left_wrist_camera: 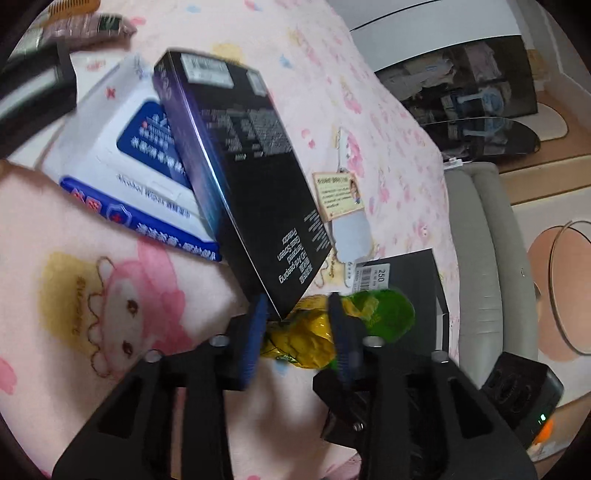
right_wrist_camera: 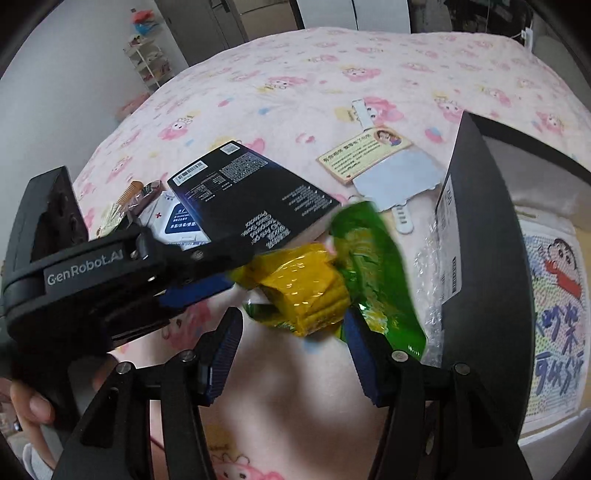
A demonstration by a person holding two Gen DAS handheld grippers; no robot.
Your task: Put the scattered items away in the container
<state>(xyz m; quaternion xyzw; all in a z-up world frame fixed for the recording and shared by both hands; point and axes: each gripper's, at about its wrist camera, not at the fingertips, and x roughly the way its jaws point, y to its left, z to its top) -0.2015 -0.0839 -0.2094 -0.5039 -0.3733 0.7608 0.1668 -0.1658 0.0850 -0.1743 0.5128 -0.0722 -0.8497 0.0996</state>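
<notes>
A yellow and green snack packet (left_wrist_camera: 317, 332) (right_wrist_camera: 325, 280) lies on the pink bedspread. My left gripper (left_wrist_camera: 299, 314) has its jaws apart around the packet's yellow end; it shows from the side in the right wrist view (right_wrist_camera: 207, 277). A black screen-protector box (left_wrist_camera: 243, 184) (right_wrist_camera: 251, 199) leans on a blue and white wipes pack (left_wrist_camera: 125, 166) (right_wrist_camera: 181, 221), its corner by the left fingers. My right gripper (right_wrist_camera: 291, 325) is open just in front of the packet. The black box container (right_wrist_camera: 480, 229) (left_wrist_camera: 413, 280) stands at the right.
A tag with a white strap (left_wrist_camera: 343, 199) (right_wrist_camera: 373, 162) lies on the bedspread beyond the packet. A comb and small packets (right_wrist_camera: 136, 195) (left_wrist_camera: 85, 22) lie at the far left. The bed edge (left_wrist_camera: 476, 258) drops to the floor on the right.
</notes>
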